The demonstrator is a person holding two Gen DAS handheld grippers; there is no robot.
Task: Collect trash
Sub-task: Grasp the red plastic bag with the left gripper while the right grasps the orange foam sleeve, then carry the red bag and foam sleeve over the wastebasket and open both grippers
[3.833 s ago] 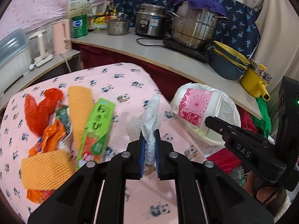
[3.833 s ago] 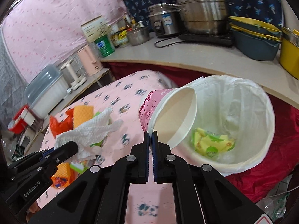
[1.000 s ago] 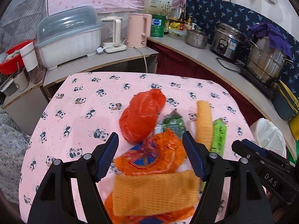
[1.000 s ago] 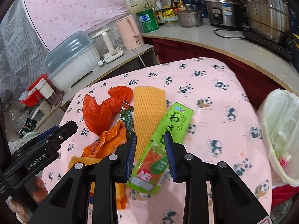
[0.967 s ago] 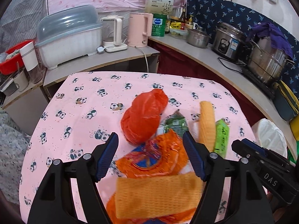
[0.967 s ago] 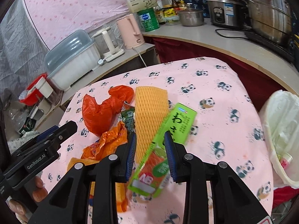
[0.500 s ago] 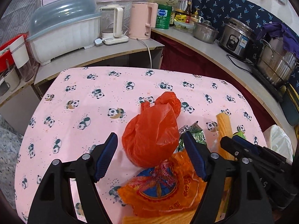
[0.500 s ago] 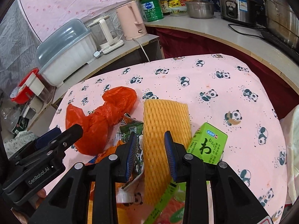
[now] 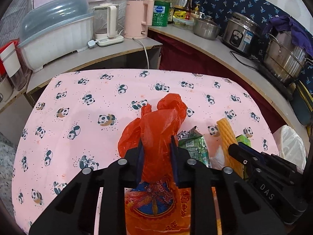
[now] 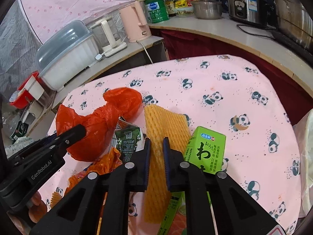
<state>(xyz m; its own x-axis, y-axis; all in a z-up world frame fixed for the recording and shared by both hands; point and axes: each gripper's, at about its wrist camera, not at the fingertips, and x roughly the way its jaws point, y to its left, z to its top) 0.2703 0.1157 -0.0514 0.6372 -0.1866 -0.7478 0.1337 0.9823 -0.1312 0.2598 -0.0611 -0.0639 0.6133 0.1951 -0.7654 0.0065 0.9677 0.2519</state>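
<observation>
Trash lies on the pink panda tablecloth [image 9: 82,105]. My left gripper [image 9: 156,146] has its jaws pressed on both sides of a crumpled red plastic bag [image 9: 156,125], which also shows in the right wrist view [image 10: 101,121]. My right gripper [image 10: 156,143] straddles a yellow foam net sleeve [image 10: 164,123] with its jaws partly open, a gap on each side. A green wasabi box [image 10: 205,148], a green snack wrapper [image 10: 127,139] and an orange printed bag [image 9: 156,199] lie around them.
A white-lined trash bin [image 9: 291,146] stands off the table's right edge. Behind the table a counter holds a pink kettle [image 9: 138,19], a white covered dish rack [image 9: 54,33], a rice cooker [image 9: 240,33] and a steel pot [image 9: 283,58].
My left gripper has moved forward and closed its wide jaws onto the red bag. My right gripper has moved forward over the yellow foam net, its gap about the same.
</observation>
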